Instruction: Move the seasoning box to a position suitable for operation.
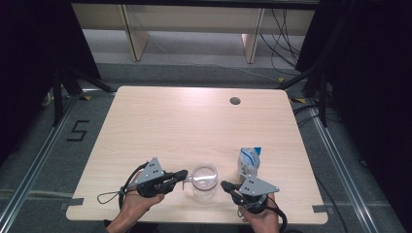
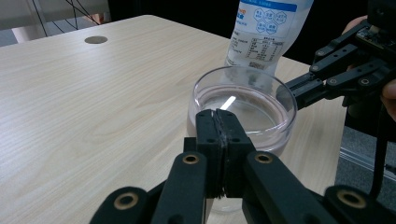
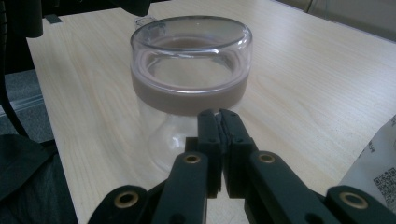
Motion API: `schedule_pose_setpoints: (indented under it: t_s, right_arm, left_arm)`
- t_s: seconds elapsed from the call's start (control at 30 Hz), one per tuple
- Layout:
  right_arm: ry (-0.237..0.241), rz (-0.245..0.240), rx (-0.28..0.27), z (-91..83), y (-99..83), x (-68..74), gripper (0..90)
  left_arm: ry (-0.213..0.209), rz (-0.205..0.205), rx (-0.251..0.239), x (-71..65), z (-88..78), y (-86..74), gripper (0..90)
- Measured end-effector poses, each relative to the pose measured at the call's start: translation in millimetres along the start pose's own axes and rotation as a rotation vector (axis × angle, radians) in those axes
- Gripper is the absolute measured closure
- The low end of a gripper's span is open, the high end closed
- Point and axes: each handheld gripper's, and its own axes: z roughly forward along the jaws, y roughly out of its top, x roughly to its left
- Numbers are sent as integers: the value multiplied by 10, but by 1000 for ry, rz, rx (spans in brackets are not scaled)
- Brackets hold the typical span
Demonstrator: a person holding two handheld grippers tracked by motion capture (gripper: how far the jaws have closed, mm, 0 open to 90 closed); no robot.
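Note:
A clear glass jar point(image 1: 204, 179) with a brownish band under its wide rim stands near the table's front edge. My left gripper point(image 1: 185, 173) lies just left of it with its jaws pressed together and nothing in them. In the left gripper view its tips point(image 2: 218, 114) sit right at the jar's near rim point(image 2: 205, 84). My right gripper point(image 1: 223, 185) is shut as well, pointing at the jar from the right. In the right gripper view its tips point(image 3: 219, 114) stop just short of the jar point(image 3: 189, 88). A white and blue pouch point(image 1: 249, 161) stands upright behind the right gripper.
The light wooden table point(image 1: 184, 126) has a round cable hole point(image 1: 235, 101) at the back right. The pouch point(image 2: 261, 32) stands just beyond the jar, and the right gripper point(image 2: 286, 91) reaches in beside it. Dark floor surrounds the table.

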Motion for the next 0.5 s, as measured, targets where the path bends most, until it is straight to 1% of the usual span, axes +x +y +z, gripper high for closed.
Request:
schedule_pose_setpoints:
  t_s: [0.03,0.07,0.13,0.17,0.2,0.23,0.27,0.3,0.33,0.4,0.43,0.47,0.5]
  right_arm:
    - [7,-2,11,-8,5,-5,890]
    - [9,-15,5,-4,7,-13,893]
    - [2,-13,-2,-2,6,-12,895]
    - [9,-23,-1,-3,13,-18,897]
    - [9,-23,-1,-3,13,-18,897]
    - [11,-14,1,-4,16,-12,900]
    - [20,-8,0,-4,25,-12,900]
    - [20,-8,0,-4,25,-12,900]
    - [1,-13,-2,-13,32,-14,900]
    - [8,-28,-15,5,41,-18,900]
    - [8,-28,-15,5,41,-18,900]
    - [21,-30,-15,14,49,-18,900]
    - [11,-29,-9,11,54,-11,900]
  left_arm:
    - [-9,0,-9,5,7,-5,883]
    - [-10,3,-9,8,7,-6,884]
    - [-12,-2,-8,9,6,-9,883]
    - [-9,-8,-8,7,6,-12,883]
    - [-9,-6,-8,7,6,-12,883]
    - [-9,-5,-8,6,6,-12,883]
    - [-9,-4,-7,7,6,-11,883]
    - [-9,-4,-7,7,6,-11,883]
    - [-10,-5,-8,8,6,-13,883]
    - [-10,-5,-9,7,6,-14,884]
    - [-10,-4,-8,8,6,-14,884]
    - [-8,-17,-7,5,6,-20,884]
    - [-2,-8,0,6,-2,-17,884]
